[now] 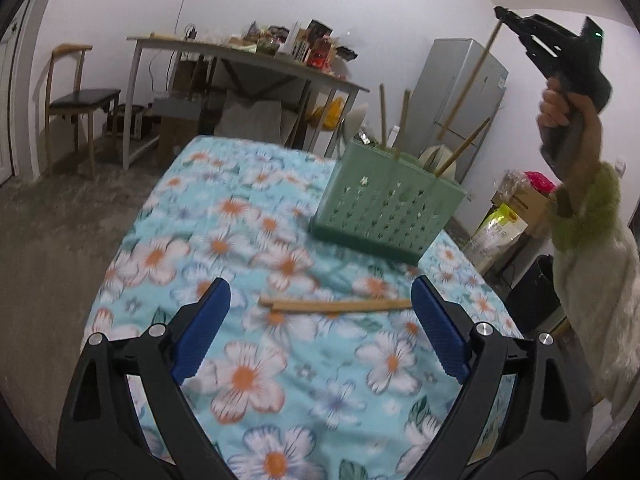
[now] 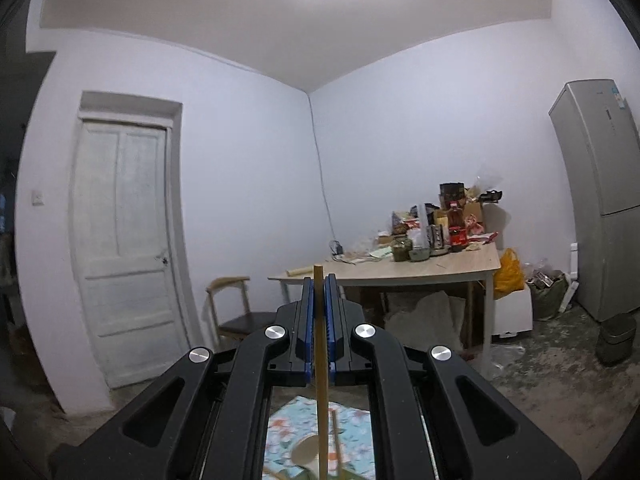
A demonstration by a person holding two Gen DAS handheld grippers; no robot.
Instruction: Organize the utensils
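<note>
Floral cloth [image 1: 248, 376] covers the table, which drops off close on the left and far sides. On it stands a green holder [image 1: 386, 208] with sticks already in, near the far right corner. The right gripper [image 2: 319, 280] is clamped on a chopstick [image 2: 320, 360] high above the holder; it may slip or miss a slot, since it hangs long and slanted. The left gripper [image 1: 320, 304] is spread wide over a loose pair [image 1: 336, 305]; a careless closing could roll them. Room overhead is free.
</note>
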